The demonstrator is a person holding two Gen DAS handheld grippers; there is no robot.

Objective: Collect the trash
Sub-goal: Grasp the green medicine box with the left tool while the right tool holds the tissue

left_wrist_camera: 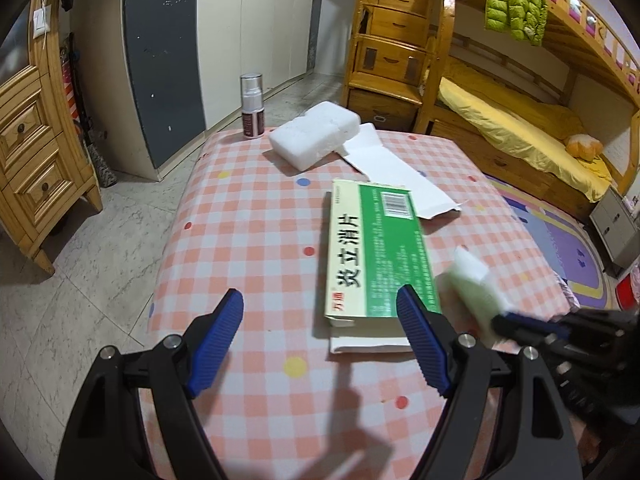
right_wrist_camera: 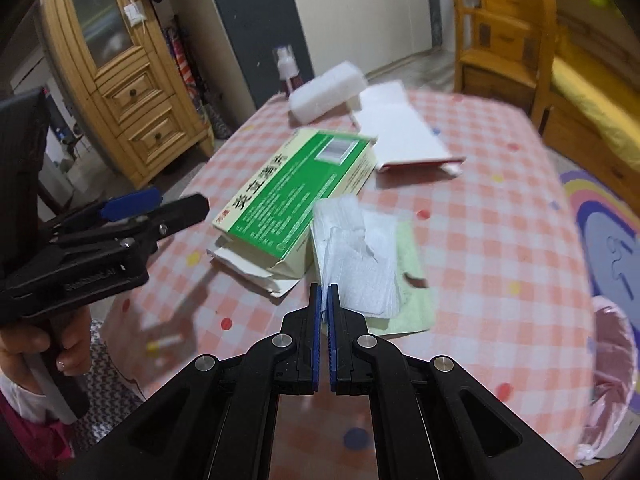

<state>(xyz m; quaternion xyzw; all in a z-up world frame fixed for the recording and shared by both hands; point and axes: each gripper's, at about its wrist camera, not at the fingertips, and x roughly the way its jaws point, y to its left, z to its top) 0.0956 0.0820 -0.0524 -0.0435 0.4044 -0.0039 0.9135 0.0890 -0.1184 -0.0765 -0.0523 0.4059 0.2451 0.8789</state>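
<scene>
- Pink-and-white checked table with coloured dots [left_wrist_camera: 248, 240]: it is carrying everything noted below.
- Green and cream cardboard medicine box [left_wrist_camera: 376, 248]: my landmark. It is lying flat near the middle of the table, with its near end flap hanging open.
- Pink plastic-lined bin [right_wrist_camera: 612, 360]: it is sitting off the table edge, well to the right of the box.
- White foam block [left_wrist_camera: 314, 134]: it is lying beyond the box, toward the far edge of the table.
- Flattened white carton [left_wrist_camera: 400, 176]: it is lying just beyond the box, with one end running under the foam block.
- Crumpled white tissue [right_wrist_camera: 356, 248]: it is lying on a pale green paper sheet [right_wrist_camera: 412, 280], just right of the box's open end. It is blurring in the left view.
- Small dark spray bottle with a clear cap [left_wrist_camera: 252, 106]: it is standing upright at the far left corner, well beyond the box.
- My left gripper [left_wrist_camera: 320, 294]: its jaws are standing wide apart and holding nothing. It is hovering over the table at the near end of the box, with the right pad overlapping the box's corner in the view. My hand [right_wrist_camera: 24, 356] is gripping its handle.
- My right gripper [right_wrist_camera: 323, 292]: its jaws are standing nearly together. They are pinching the near edge of the tissue, just right of the box.
</scene>
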